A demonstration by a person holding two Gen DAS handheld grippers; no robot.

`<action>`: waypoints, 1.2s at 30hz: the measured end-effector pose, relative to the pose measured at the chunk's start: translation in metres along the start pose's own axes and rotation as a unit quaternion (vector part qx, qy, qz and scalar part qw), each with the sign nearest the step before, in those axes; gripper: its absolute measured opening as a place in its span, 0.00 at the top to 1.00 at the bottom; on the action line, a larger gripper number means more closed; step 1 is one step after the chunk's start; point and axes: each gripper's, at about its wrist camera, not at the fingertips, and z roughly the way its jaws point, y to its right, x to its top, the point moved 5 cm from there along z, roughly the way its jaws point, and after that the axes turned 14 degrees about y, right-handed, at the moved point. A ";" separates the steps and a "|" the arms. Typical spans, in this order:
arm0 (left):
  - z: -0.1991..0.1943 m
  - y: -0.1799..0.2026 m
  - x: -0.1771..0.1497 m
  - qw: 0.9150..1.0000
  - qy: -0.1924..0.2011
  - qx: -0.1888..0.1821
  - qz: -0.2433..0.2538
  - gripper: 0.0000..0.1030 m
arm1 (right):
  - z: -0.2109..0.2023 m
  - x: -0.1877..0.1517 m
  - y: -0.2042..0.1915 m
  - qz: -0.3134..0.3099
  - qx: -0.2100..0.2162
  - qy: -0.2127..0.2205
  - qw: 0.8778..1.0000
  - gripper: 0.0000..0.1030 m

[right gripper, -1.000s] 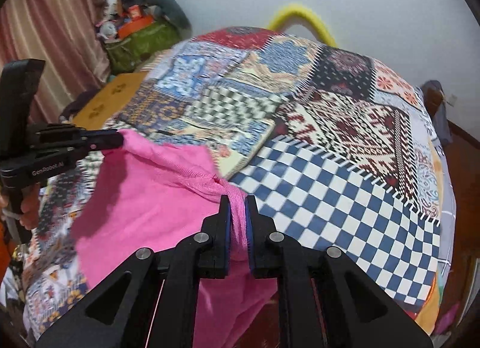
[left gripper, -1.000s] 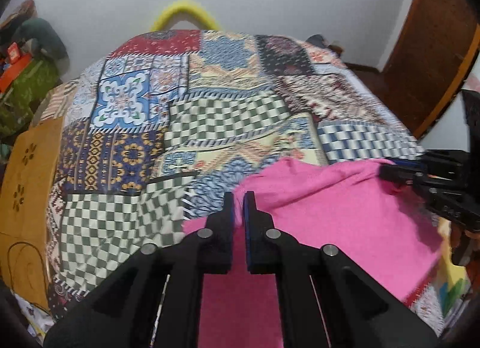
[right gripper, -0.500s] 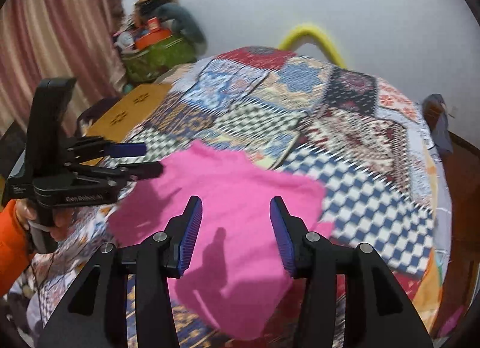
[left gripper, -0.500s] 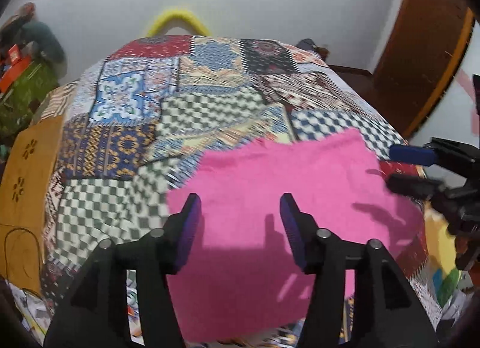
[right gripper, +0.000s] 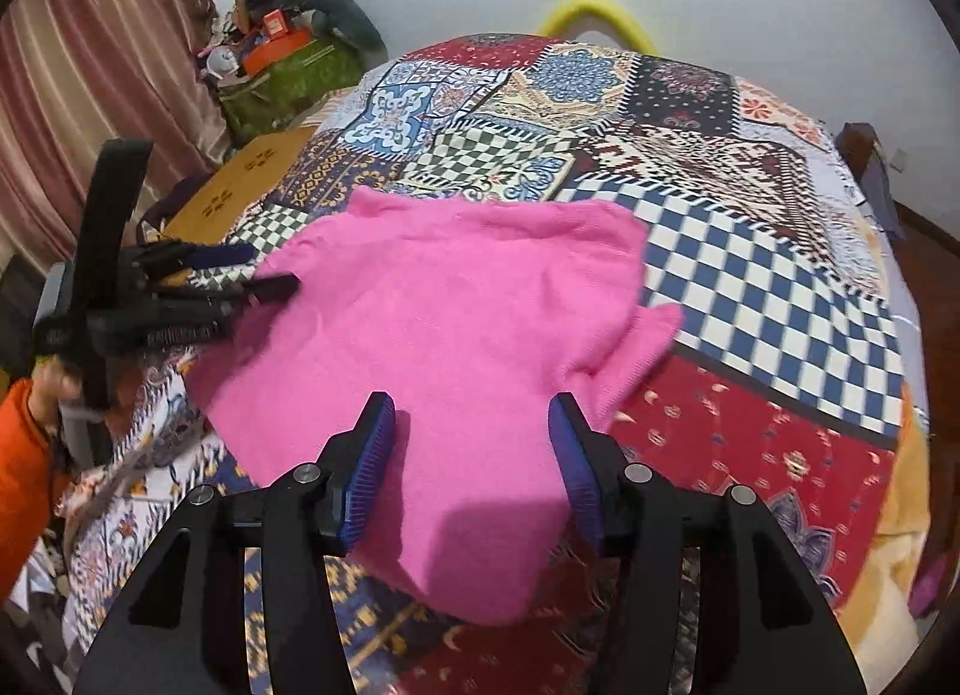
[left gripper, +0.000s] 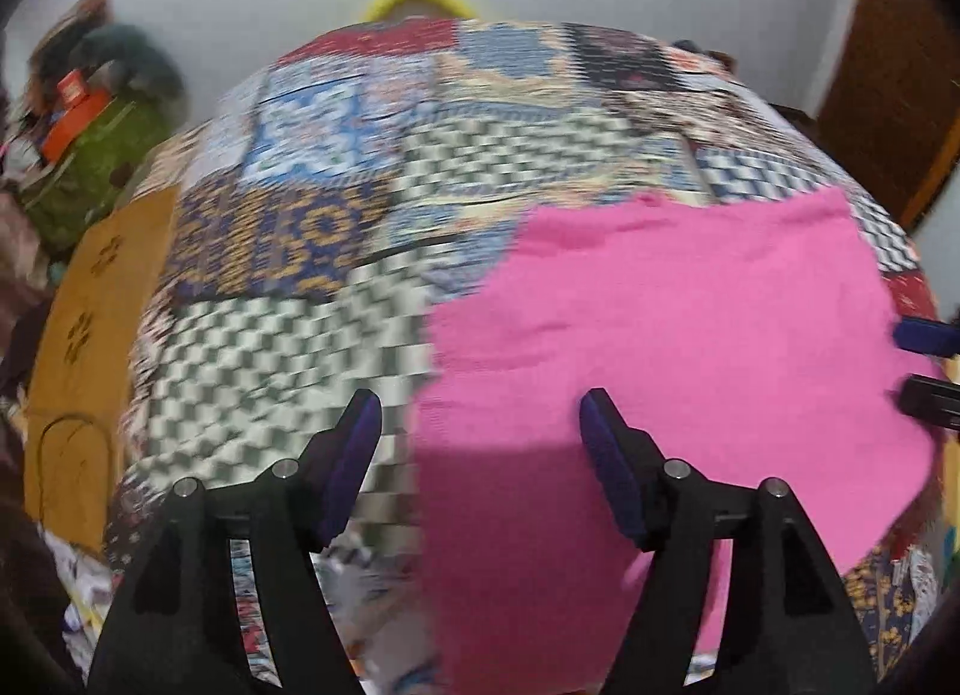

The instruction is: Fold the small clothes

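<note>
I see the bed (right gripper: 750, 299) filling both views under its patchwork cover, and on the near part of it the pink top (right gripper: 456, 335) now lies spread flat, one short sleeve sticking out at its right side in the right view. A second ago I had it pinched in both grippers and lifted off the cover; now it is down and nothing holds it.

My left gripper (left gripper: 480, 437) has just been opening, more so in the last half second: its jaws stand wide, hanging over the top's left edge, with only cover and cloth below them and nothing pressed between the pads. My right gripper (right gripper: 471, 443) has opened too and now hangs with its jaws well apart above the near middle of the top, touching nothing that I can see. The left view is smeared by motion, so I cannot read fine creases there.

To my mind the lay-out step is done and the top sits ready for a first fold; the loose sleeve looks like the natural part to take next.
</note>
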 end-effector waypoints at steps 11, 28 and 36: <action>-0.044 -0.065 -0.026 0.996 -0.003 -0.001 -0.089 0.25 | -0.037 -0.008 0.022 0.035 -0.042 0.014 0.998 0.35; 0.015 0.006 -0.014 0.980 -0.055 -0.124 -0.145 0.41 | 0.028 0.001 0.024 0.111 0.005 0.022 0.994 0.44; -0.003 0.011 -0.001 0.976 -0.032 -0.146 -0.159 0.84 | 0.028 0.005 0.020 0.125 0.031 0.024 0.991 0.88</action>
